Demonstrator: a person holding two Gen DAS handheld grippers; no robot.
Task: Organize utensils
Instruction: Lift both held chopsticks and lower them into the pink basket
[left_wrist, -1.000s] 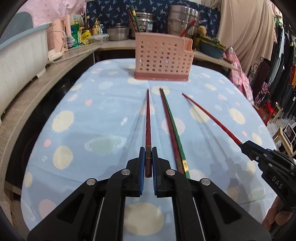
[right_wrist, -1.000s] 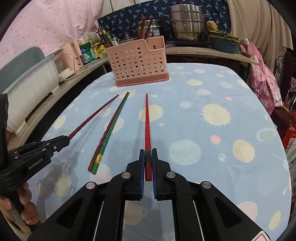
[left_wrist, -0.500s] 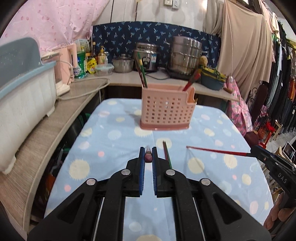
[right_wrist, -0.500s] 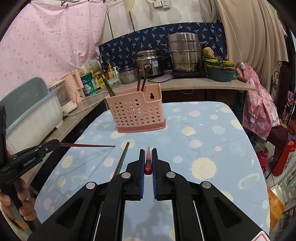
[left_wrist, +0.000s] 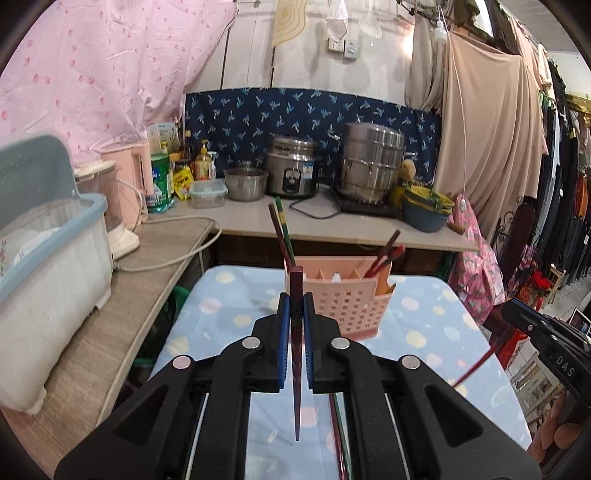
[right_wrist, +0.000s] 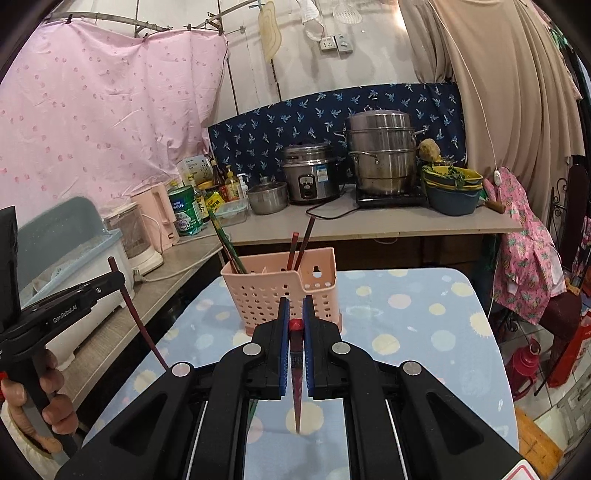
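Note:
My left gripper (left_wrist: 294, 302) is shut on a dark red chopstick (left_wrist: 296, 376), held above the table with its tip pointing down. My right gripper (right_wrist: 295, 308) is shut on a bright red chopstick (right_wrist: 296, 387), also tip down. A pink perforated utensil basket (left_wrist: 343, 306) stands ahead on the table; it also shows in the right wrist view (right_wrist: 275, 295). It holds several chopsticks (left_wrist: 281, 230) upright. A red and green chopstick pair (left_wrist: 338, 424) lies on the cloth below my left gripper. The left gripper shows in the right wrist view (right_wrist: 110, 282) and the right gripper in the left wrist view (left_wrist: 517, 314).
The table has a light blue spotted cloth (right_wrist: 424, 332). A counter behind holds a rice cooker (right_wrist: 312, 177), steel steamer pot (right_wrist: 382, 151) and bottles. A white and blue dish rack (left_wrist: 40, 254) sits on the left counter. Clothes hang at the right.
Both grippers have risen and tipped, so each held chopstick now hangs tip down instead of pointing forward. The basket sits closer below the grippers.

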